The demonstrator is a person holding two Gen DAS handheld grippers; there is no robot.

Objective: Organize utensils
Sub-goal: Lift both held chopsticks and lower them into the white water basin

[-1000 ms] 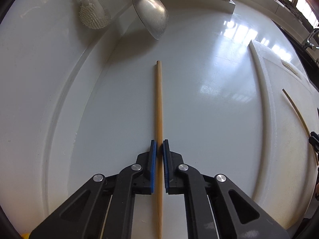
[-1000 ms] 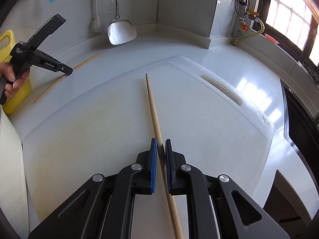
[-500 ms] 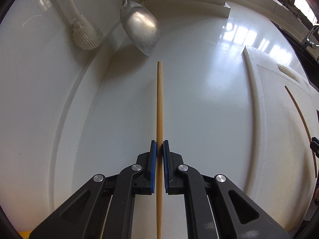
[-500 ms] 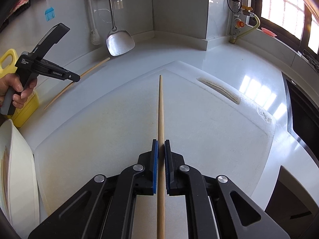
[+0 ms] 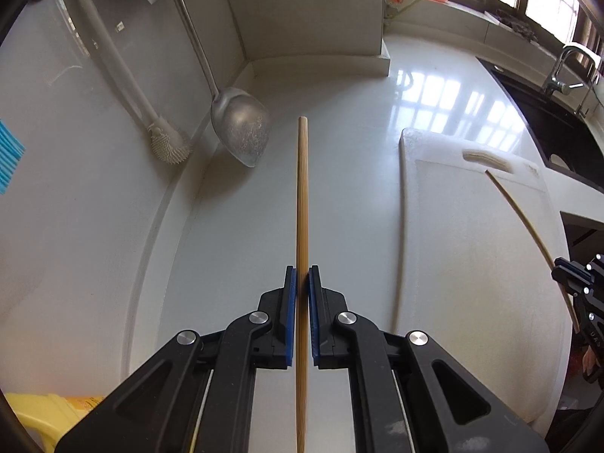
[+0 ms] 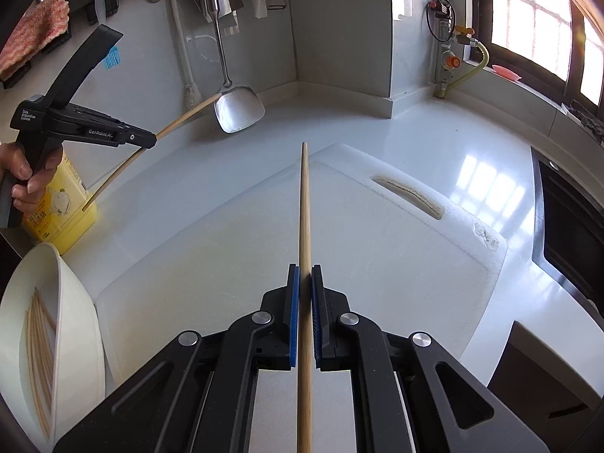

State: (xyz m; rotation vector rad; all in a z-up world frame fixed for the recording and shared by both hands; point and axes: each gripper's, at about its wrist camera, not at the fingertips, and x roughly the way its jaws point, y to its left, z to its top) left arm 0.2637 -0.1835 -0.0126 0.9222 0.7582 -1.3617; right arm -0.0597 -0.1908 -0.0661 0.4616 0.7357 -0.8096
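My left gripper [image 5: 302,279] is shut on a wooden chopstick [image 5: 302,188] and holds it in the air above the white counter, pointing at the back corner. My right gripper [image 6: 305,277] is shut on a second chopstick [image 6: 304,207], lifted above the white cutting board [image 6: 377,249]. The left gripper [image 6: 151,139] and its chopstick [image 6: 181,117] also show at the left of the right wrist view. The right gripper [image 5: 562,275] and its chopstick [image 5: 521,219] show at the right edge of the left wrist view. A white holder [image 6: 75,294] at lower left holds several chopsticks [image 6: 37,339].
A metal spatula [image 5: 241,132] and a white brush [image 5: 170,147] hang on the back wall. A yellow bottle [image 6: 64,207] stands beside the holder. A dark sink [image 6: 566,234] lies to the right. The cutting board [image 5: 472,245] lies right of the left gripper.
Both grippers have risen and tilted up with their chopsticks, which lay on the counter and the board a second ago. More of the back wall and the white holder show now.
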